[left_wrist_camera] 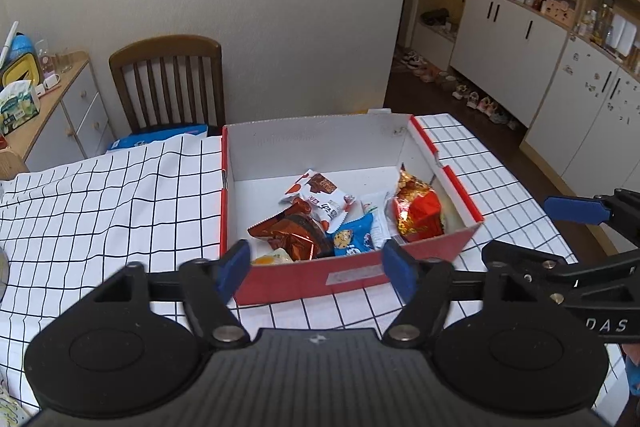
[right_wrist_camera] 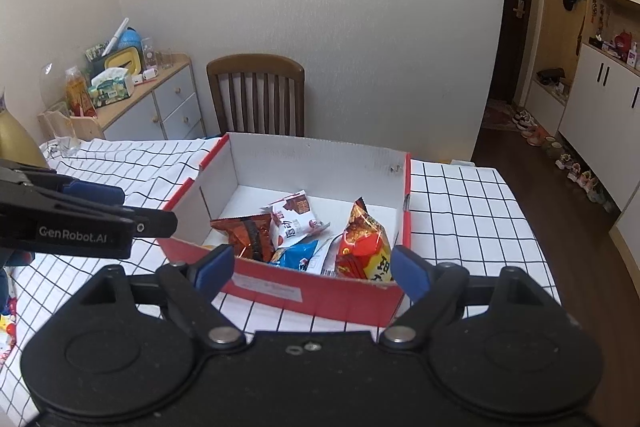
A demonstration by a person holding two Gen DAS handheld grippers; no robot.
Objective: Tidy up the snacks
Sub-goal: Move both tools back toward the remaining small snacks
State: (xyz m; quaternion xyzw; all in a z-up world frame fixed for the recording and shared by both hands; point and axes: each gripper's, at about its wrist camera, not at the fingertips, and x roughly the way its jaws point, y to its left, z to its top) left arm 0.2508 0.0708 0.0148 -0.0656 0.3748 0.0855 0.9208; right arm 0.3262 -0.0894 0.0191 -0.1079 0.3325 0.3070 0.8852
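A red cardboard box point(left_wrist_camera: 360, 273) with a white inside stands on the checked tablecloth; it also shows in the right wrist view point(right_wrist_camera: 304, 297). Inside lie several snack packets: a brown foil one point(left_wrist_camera: 292, 231), a white-and-red one point(left_wrist_camera: 320, 197), a blue cookie one point(left_wrist_camera: 354, 237) and a red-gold one point(left_wrist_camera: 418, 213). My left gripper point(left_wrist_camera: 316, 267) is open and empty, just before the box's near wall. My right gripper point(right_wrist_camera: 312, 269) is open and empty at the same wall, to the right of the left one.
A wooden chair point(left_wrist_camera: 168, 79) stands behind the table against the wall. A sideboard point(right_wrist_camera: 160, 99) with clutter is at the left. The table's right edge point(left_wrist_camera: 560, 227) drops to dark floor with shoes and cabinets. A glass point(right_wrist_camera: 66, 137) stands at the table's far left.
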